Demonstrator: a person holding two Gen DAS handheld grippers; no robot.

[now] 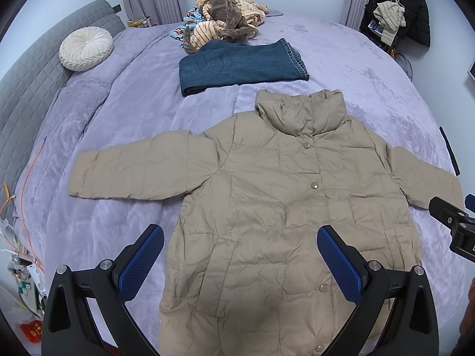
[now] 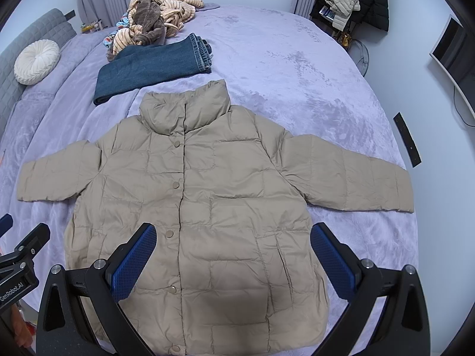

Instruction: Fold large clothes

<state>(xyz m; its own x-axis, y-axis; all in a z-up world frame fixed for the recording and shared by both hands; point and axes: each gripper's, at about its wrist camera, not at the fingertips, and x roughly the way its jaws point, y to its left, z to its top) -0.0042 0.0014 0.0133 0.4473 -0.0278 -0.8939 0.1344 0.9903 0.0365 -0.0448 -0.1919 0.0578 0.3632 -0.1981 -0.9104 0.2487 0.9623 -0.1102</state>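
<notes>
here a lilac-covered bed (image 1: 371, 95) is filled mid-frame by the spread jacket (image 1: 267, 195); left tool (image 1: 240, 261) and right tool (image 2: 233, 255) are held wide at the bottom.

- The left gripper (image 1: 240, 262) has its jaws spread wide, with nothing between the blue textured pads (image 1: 139, 262).
- The right gripper (image 2: 233, 256) is likewise spread wide, its blue pads (image 2: 334, 258) bare.
- Both point forward and slightly down, side by side.
- In the left wrist view the right gripper's black body shows at the right edge; in the right wrist view the left gripper's body shows at the left edge.
</notes>
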